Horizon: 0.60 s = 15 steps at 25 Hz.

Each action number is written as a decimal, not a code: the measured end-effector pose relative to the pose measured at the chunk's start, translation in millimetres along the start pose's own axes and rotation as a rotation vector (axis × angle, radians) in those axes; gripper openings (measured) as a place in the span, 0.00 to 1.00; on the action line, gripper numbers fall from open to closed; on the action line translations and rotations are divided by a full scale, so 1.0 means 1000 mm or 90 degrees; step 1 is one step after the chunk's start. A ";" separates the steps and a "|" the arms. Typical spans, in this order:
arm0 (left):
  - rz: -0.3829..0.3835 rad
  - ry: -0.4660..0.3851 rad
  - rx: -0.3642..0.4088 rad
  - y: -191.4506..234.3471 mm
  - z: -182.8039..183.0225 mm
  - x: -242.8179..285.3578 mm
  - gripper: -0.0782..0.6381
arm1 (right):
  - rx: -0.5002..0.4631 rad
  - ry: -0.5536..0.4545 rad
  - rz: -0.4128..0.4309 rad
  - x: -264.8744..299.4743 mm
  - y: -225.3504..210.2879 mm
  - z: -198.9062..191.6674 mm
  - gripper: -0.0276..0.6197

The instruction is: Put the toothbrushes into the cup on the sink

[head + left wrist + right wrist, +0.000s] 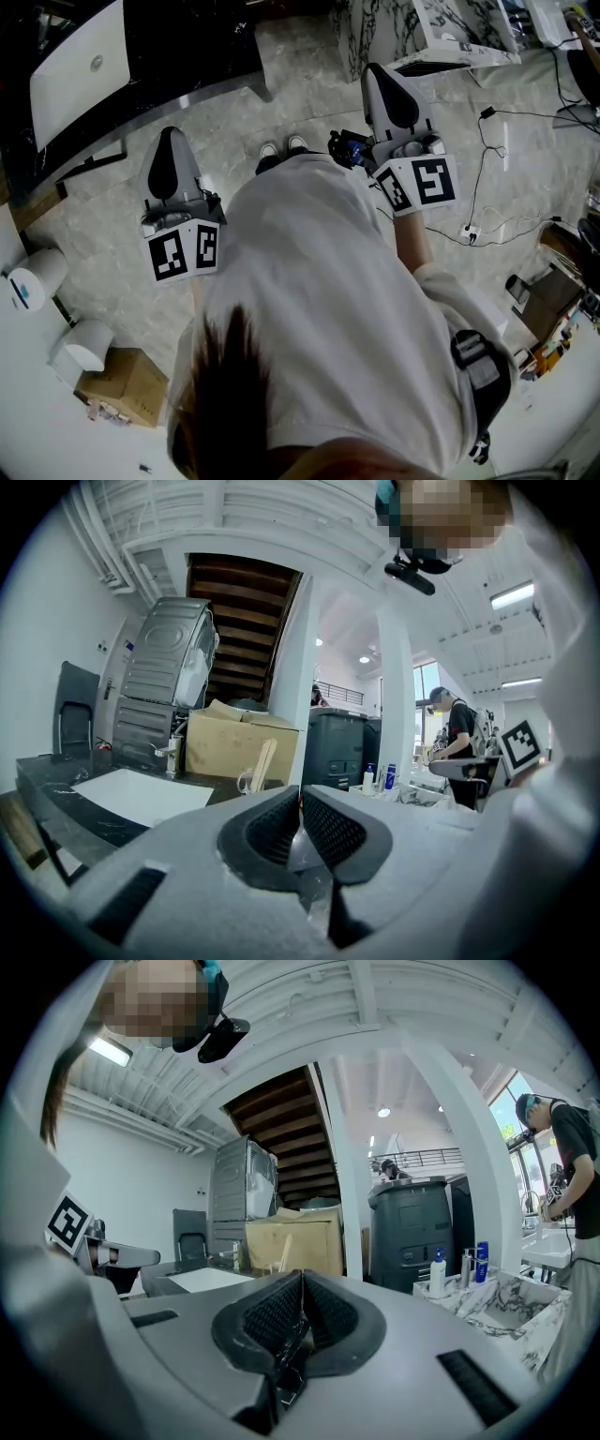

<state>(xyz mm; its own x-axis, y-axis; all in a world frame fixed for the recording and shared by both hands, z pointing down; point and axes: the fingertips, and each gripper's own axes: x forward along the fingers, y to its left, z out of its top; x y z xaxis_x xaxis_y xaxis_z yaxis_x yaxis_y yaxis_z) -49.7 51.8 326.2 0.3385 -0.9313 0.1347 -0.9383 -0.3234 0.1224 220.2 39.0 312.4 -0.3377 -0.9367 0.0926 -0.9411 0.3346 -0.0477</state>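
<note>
Closest to me is my own white shirt, and past it both claws stick out level over the pale stone floor, just beyond my shoes. My left claw is clenched, ribbed pads pressed together with nothing between them. My right claw is clenched the same way and is just as empty. I judge this a waiting pose: arms out, pads closed on nothing, neither claw near anything it could take.

Seen from my head, the dark worktop runs off at ten o'clock, well apart from both claws, with the white basin set into it. Along the left claw's line I can see why I face this way. At about ten o'clock from its tips stand the tap and, nearer the middle, the cup, a clear one with a handle, on the worktop beside the basin. Two or three pale sticks lean out of it. I take them for the toothbrushes, upright in the cup so that their handles are easy to reach, though they are too small to be sure. I cannot tell whether another brush lies loose on the dark top.

At one o'clock from my head is a marble unit, and the right claw's view shows bottles on it. No cup shows there.

With sticks in the cup and both claws empty, my guess is that the job is either done or not begun.
</note>
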 end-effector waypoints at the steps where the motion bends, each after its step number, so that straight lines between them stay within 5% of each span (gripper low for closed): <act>1: 0.000 0.001 0.000 0.000 0.000 0.000 0.14 | -0.001 0.001 0.000 0.000 -0.001 0.000 0.07; 15: 0.000 0.000 0.002 -0.003 0.002 0.003 0.14 | -0.009 0.004 0.000 0.003 -0.005 0.001 0.07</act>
<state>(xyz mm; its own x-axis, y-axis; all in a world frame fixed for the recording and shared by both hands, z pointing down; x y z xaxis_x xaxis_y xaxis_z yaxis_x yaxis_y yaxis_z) -45.7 49.9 324.5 0.3391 -0.9309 0.1354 -0.9383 -0.3245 0.1194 223.7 34.6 312.0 -0.3378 -0.9360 0.0984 -0.9412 0.3362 -0.0331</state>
